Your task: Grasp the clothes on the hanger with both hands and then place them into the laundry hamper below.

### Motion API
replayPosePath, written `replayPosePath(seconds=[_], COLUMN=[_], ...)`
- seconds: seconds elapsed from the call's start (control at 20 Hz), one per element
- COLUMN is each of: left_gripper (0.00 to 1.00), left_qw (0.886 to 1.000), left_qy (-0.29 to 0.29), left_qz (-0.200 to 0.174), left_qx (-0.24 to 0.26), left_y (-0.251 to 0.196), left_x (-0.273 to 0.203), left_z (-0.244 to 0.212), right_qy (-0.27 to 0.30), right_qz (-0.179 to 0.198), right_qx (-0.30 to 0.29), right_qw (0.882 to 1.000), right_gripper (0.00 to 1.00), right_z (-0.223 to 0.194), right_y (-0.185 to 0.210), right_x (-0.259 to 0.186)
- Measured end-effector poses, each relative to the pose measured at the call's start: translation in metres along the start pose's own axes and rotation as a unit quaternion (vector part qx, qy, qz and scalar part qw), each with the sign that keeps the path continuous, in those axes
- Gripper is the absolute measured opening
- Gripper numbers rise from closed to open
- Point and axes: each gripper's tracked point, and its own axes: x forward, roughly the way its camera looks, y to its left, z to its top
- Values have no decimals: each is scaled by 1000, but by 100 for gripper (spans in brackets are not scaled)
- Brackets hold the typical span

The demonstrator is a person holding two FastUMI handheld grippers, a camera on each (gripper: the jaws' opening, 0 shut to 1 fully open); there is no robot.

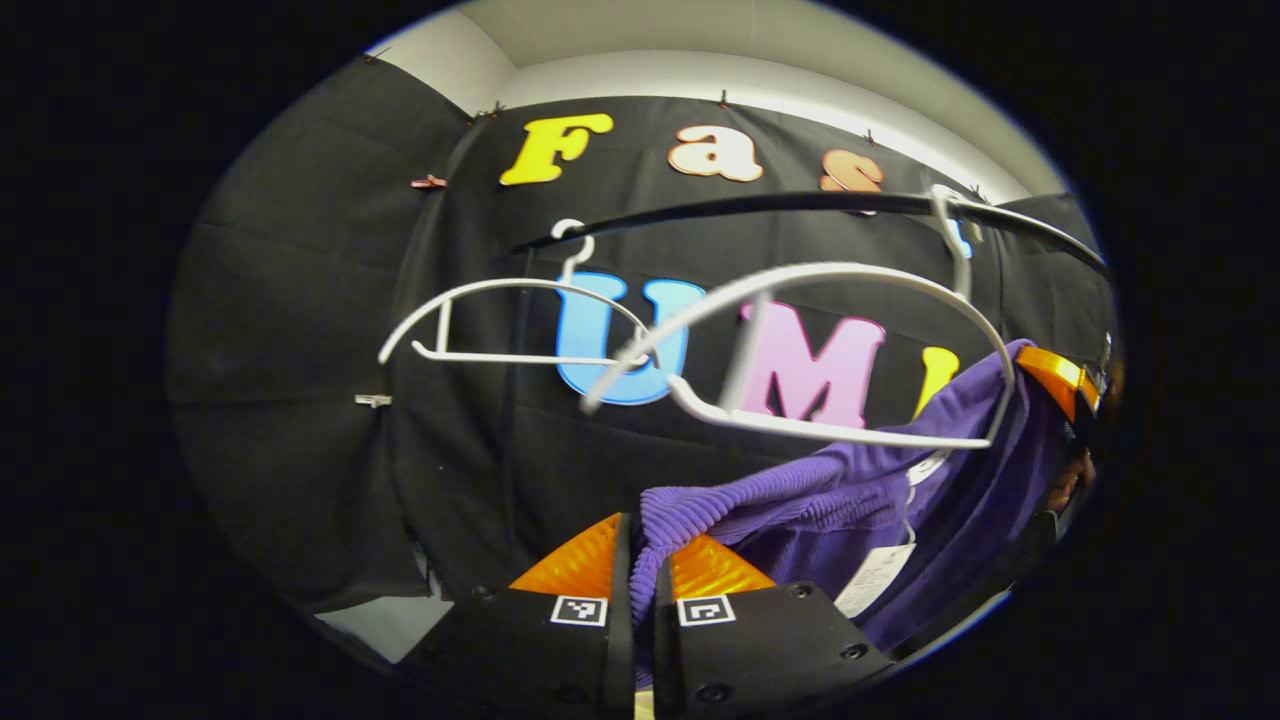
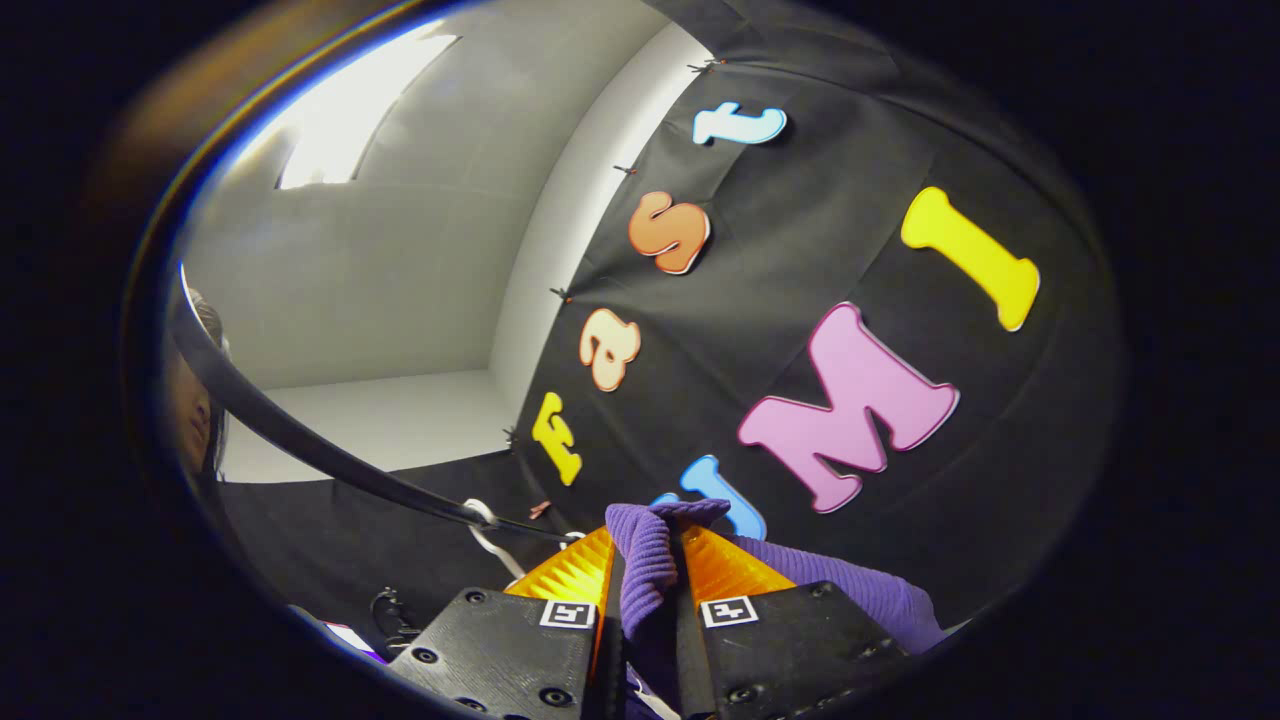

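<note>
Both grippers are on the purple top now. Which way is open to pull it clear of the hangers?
Open space lies below the near hanger, where the purple top already hangs off it. Crowded above: rail, hooks, second hanger close left. Both the left gripper and right gripper pinch fabric.

A black clothes rail (image 1: 800,203) spans the booth in the left gripper view, curving from centre toward the right edge; in the right gripper view it (image 2: 300,435) sweeps from the left edge down toward the lower centre. Two white hangers hook directly over it: a far hanger (image 1: 500,320), bare, and a near hanger (image 1: 850,400), blurred, with a purple ribbed garment (image 1: 850,490) lying against its right end and trailing below. A white hook (image 2: 490,535) sits on the rail in the right gripper view.
</note>
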Motion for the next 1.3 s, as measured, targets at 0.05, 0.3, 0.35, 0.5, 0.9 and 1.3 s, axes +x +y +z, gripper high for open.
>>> replayPosePath(seconds=[0.05,0.3,0.35,0.5,0.9,1.3], left_gripper=[11,11,11,11,12,11], left_qw=[1000,996,996,993,983,968], left_qy=[12,49,53,77,154,216], left_qz=[-12,-66,-71,-83,-83,-81], left_qx=[4,-21,-23,-33,-53,-100], left_y=[-12,-49,-53,-61,-59,-63], left_x=[-1,-9,-12,-18,-43,-64], left_z=[-9,-39,-41,-55,-114,-155], right_qy=[-5,20,28,55,216,383], right_qz=[-12,-96,-110,-164,-217,-178], right_qx=[4,-59,-63,-69,-70,-97], right_qw=[1000,993,991,983,949,901], right_gripper=[23,21,21,21,20,16], right_z=[4,-14,-20,-38,-162,-274], right_y=[-7,-51,-59,-87,-99,-28], right_x=[-5,-30,-33,-51,-105,-156])
